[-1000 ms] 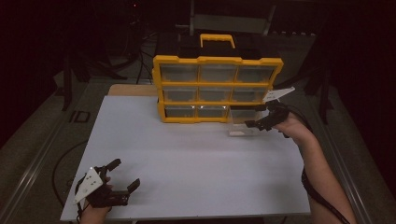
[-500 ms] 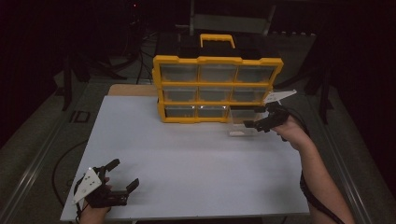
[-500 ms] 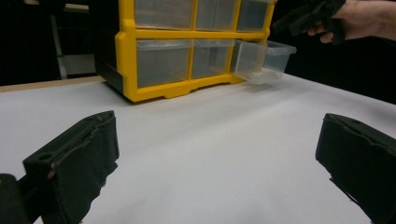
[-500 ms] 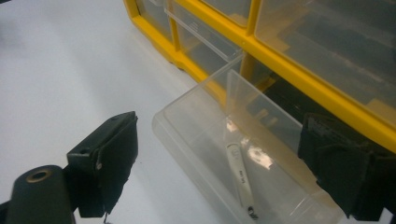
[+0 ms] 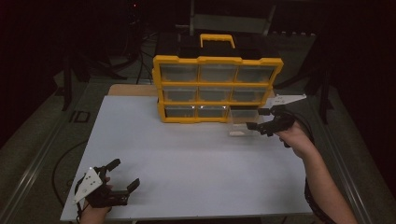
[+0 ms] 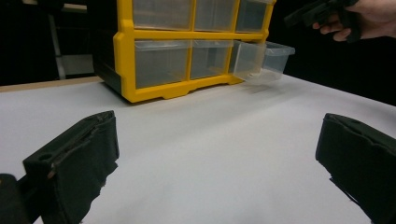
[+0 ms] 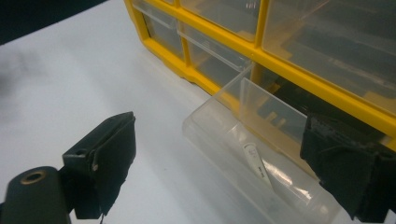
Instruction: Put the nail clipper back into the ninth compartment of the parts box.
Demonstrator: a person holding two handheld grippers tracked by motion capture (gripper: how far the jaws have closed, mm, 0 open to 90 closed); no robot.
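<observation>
A yellow organizer (image 5: 217, 88) with clear drawers stands at the back of the white table (image 5: 196, 158). Its bottom-right drawer (image 5: 242, 126) is pulled out, and a small white piece (image 7: 256, 163) lies inside. My right gripper (image 5: 256, 118) hovers open just right of that drawer; its jaws (image 7: 219, 126) straddle the drawer from above with nothing between them. My left gripper (image 5: 126, 171) rests open near the table's front left corner. Its view (image 6: 217, 121) looks across bare table toward the organizer (image 6: 187, 51), the open drawer (image 6: 264, 58) and the other hand's gripper (image 6: 310, 11).
The organizer has a black top with a yellow carry handle (image 5: 217, 39). Its other drawers sit pushed in. Dark floor, cables and stands surround the table. A strip of wooden board (image 5: 133, 89) shows at the table's back left edge.
My right gripper has drifted slightly left, closer over the pulled-out drawer. The left gripper and the drawer have not moved.
</observation>
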